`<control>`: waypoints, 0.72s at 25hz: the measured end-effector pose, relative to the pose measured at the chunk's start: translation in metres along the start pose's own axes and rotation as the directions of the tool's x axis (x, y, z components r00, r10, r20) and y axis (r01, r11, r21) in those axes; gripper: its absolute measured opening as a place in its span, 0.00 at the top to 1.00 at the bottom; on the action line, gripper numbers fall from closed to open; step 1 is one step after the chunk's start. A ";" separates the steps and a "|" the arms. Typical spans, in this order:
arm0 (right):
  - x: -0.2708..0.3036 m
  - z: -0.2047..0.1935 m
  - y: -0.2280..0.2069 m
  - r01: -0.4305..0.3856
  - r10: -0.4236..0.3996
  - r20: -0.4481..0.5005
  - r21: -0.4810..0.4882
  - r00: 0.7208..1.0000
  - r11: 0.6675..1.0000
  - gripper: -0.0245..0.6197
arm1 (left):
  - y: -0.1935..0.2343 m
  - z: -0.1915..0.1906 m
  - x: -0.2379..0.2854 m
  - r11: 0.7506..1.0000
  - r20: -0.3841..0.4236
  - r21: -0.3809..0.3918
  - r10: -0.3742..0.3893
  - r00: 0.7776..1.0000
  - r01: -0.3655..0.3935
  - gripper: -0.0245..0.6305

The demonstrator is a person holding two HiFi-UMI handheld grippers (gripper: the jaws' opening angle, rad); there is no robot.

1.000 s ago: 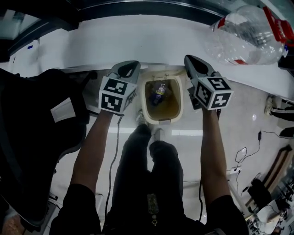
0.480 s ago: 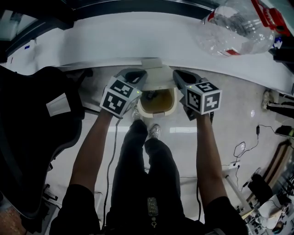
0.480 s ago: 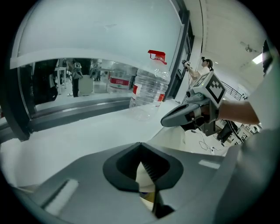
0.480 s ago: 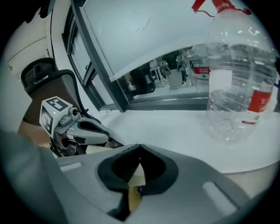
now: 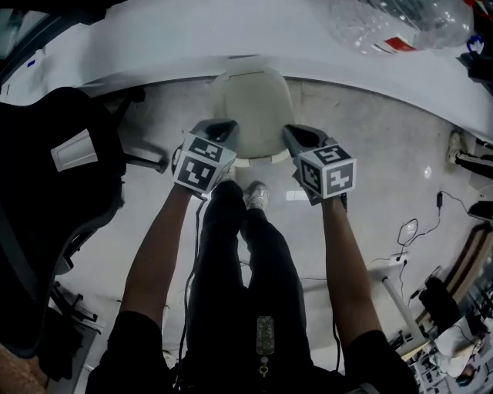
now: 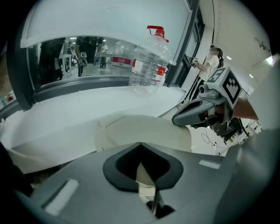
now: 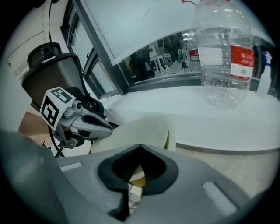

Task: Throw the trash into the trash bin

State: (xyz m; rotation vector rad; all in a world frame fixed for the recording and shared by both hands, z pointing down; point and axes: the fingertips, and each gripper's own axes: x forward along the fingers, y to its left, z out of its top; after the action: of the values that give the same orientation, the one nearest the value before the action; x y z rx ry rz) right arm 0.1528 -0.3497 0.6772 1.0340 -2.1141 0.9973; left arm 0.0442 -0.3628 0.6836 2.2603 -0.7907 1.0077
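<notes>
We look down on a pale grey polished floor. A long white curved-edge table runs across the top of the head view. Behind the table, the gripper views show a dark-framed glass wall.

At the left stands a black padded office chair on a wheeled base. It is beside our left arm and apart from it. Our legs in dark trousers fill the middle.

A large clear plastic water bottle with a red label and red cap rests on the table at the upper right, well away from both tools.

The cream plastic trash bin with a rounded lid stands on the floor against the table's edge, straight ahead of our feet. Its lid lies over the opening, so we cannot see what it holds.

The grey left gripper points forward and down. Its tip is near the bin's front left edge, though we cannot tell if it touches. Its jaws are pressed together with nothing caught between them, and through the notch behind the tips only the bin's cream lid shows.

The grey right gripper mirrors it at the bin's front right. Its jaws are likewise closed on nothing. Each tool carries its cube of black-and-white square markers, facing up.

A light grey shoe sits just short of the bin, between the two grippers. Thin black cables trail over the floor at the right.
</notes>
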 end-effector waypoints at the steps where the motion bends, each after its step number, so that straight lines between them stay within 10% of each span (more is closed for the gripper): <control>1: 0.005 -0.009 -0.001 0.004 -0.004 -0.007 -0.004 1.000 1.000 0.96 | 0.000 -0.007 0.005 1.000 -0.008 -0.003 0.005 1.000 -0.005 0.95; 18: 0.058 -0.071 -0.007 0.066 -0.072 -0.069 -0.089 0.995 0.994 0.96 | -0.001 -0.057 0.054 0.998 -0.069 -0.002 0.065 0.995 -0.065 0.95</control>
State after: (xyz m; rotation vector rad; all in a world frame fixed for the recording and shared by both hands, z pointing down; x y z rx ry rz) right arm 0.1396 -0.3177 0.7623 1.0066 -2.0312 0.8883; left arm 0.0478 -0.3399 0.7586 2.1958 -0.8405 1.1067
